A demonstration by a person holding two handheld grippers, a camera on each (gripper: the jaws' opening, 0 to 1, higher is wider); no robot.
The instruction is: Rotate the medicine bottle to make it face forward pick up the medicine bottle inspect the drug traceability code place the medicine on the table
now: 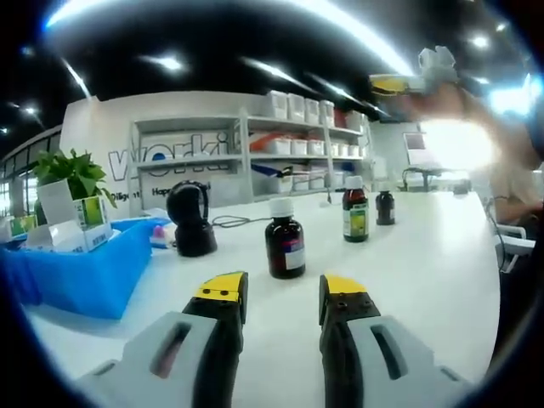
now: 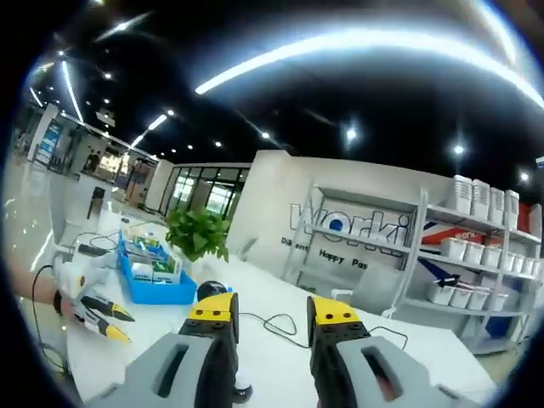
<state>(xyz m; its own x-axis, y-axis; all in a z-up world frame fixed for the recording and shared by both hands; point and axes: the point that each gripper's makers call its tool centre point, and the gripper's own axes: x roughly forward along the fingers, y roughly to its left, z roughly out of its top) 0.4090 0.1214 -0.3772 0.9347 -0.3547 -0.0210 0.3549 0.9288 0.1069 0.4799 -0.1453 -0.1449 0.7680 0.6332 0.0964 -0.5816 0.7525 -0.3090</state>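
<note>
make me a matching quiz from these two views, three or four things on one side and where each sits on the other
Things:
1. dark brown medicine bottle with white cap
2. blue plastic bin
3. black rounded scanner stand
4. white wall shelving with white boxes

Places:
A. behind the table, against the wall
B. straight ahead of the left gripper
C. at the table's left edge, holding boxes
D. between bin and nearest bottle

Pairs: 1-B, 2-C, 3-D, 4-A
</note>
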